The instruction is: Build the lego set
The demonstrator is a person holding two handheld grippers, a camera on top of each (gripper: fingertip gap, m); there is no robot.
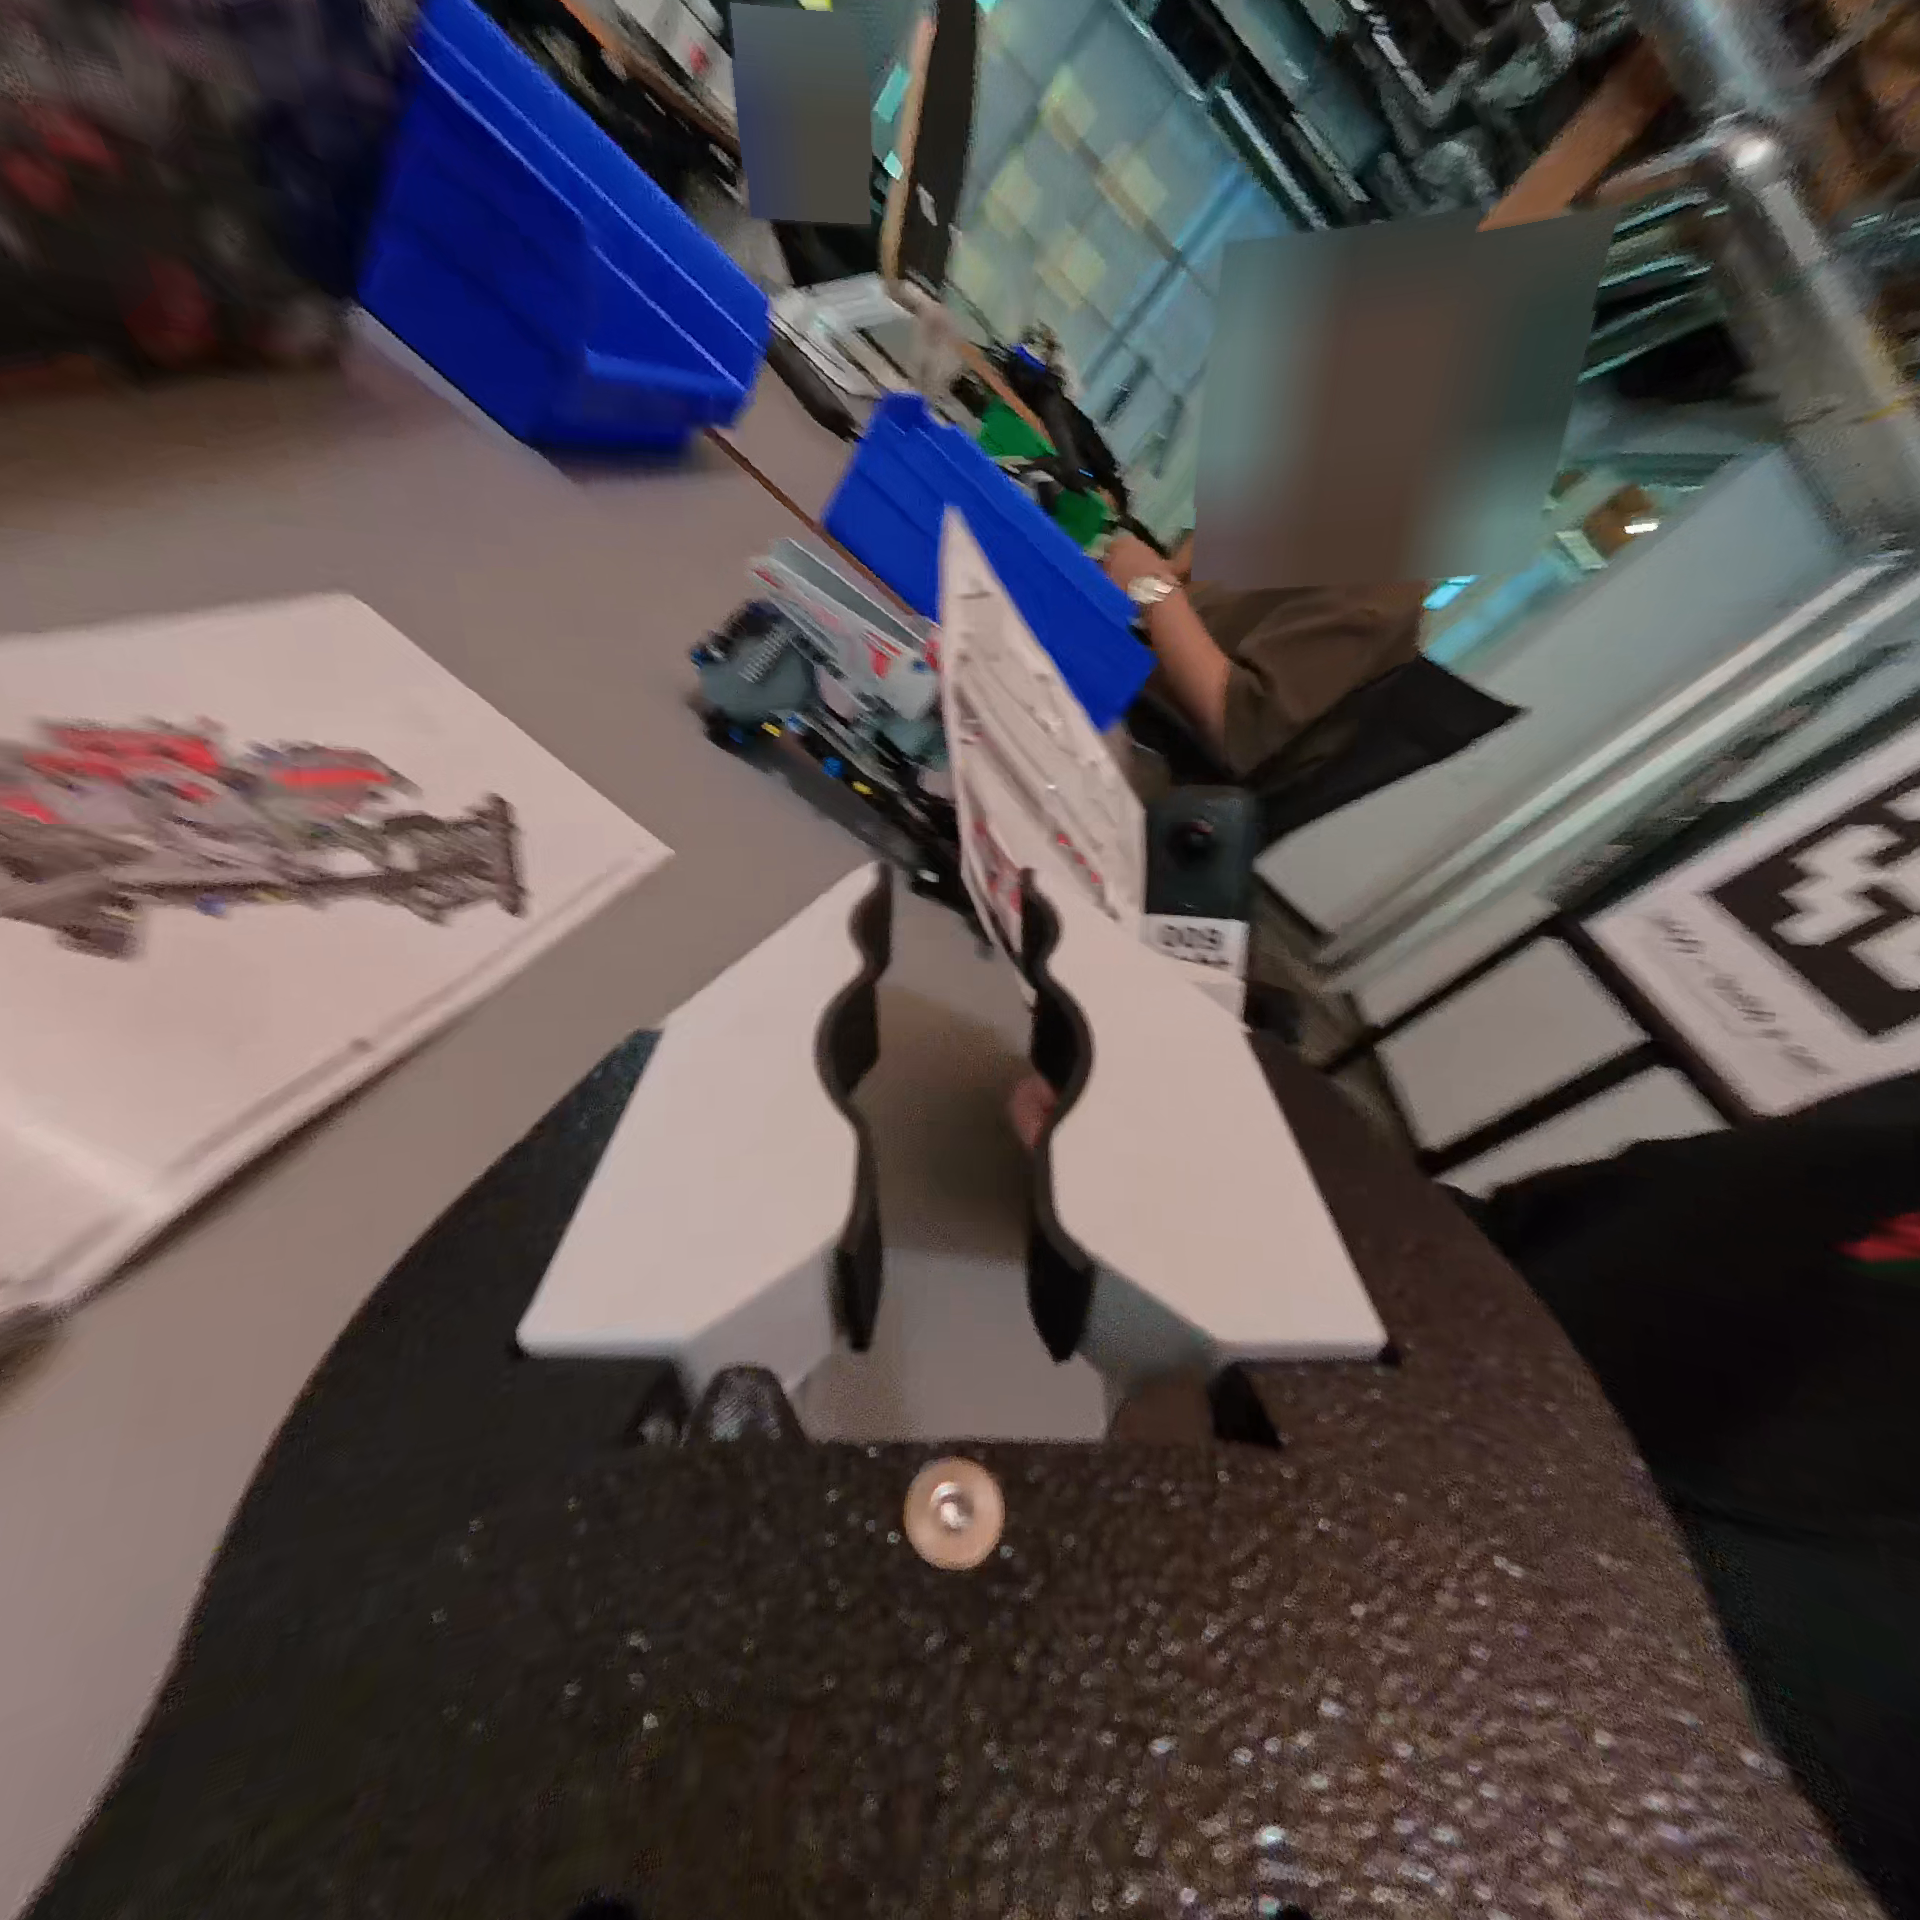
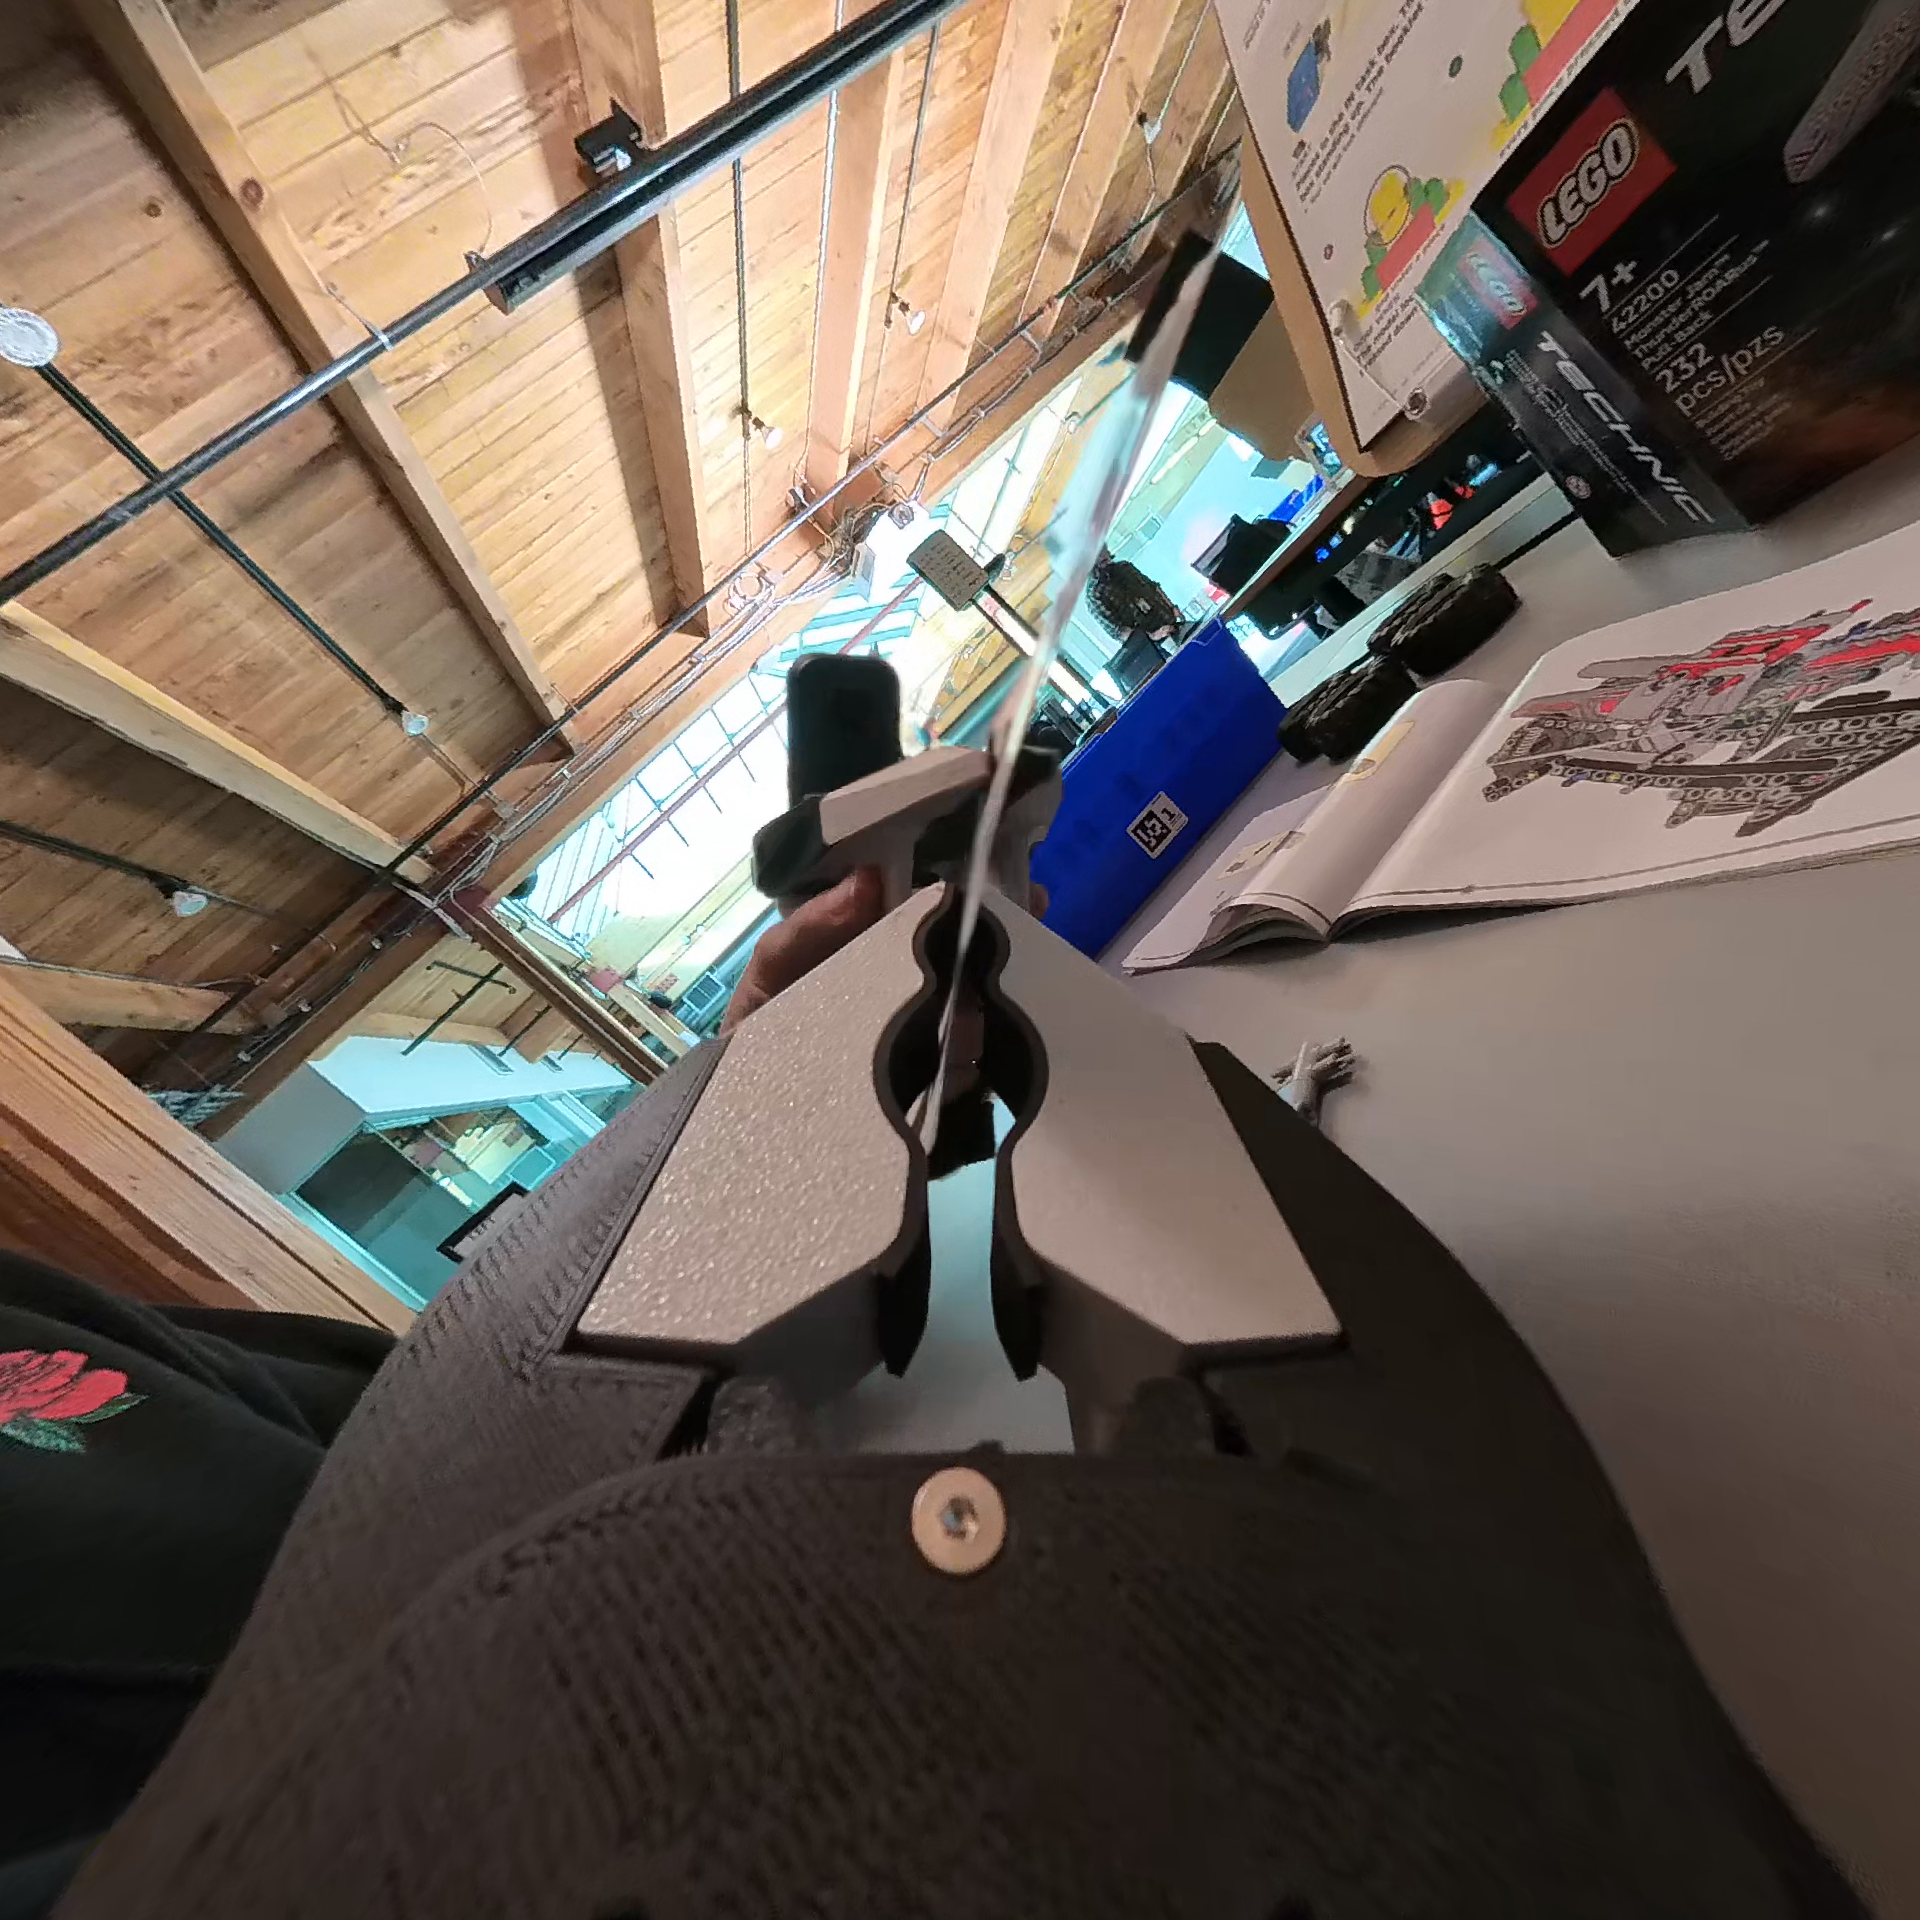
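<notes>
My right gripper is shut on a thin white sticker sheet, seen edge-on and standing up from its tips. The same sheet shows in the left wrist view, upright, its lower edge reaching into the gap beside my left gripper's right finger. My left gripper is open, its jaws well apart, held above the grey table. It also shows in the right wrist view, at the sheet just beyond my right gripper's tips. A partly built grey and black Lego model lies behind the sheet.
An open instruction booklet lies on the table, also in the right wrist view. Blue bins stand at the back. A Lego box, black wheels and a small grey piece lie nearby. A person's arm shows opposite. My right fingertips sit around 4 centimetres from my left ones.
</notes>
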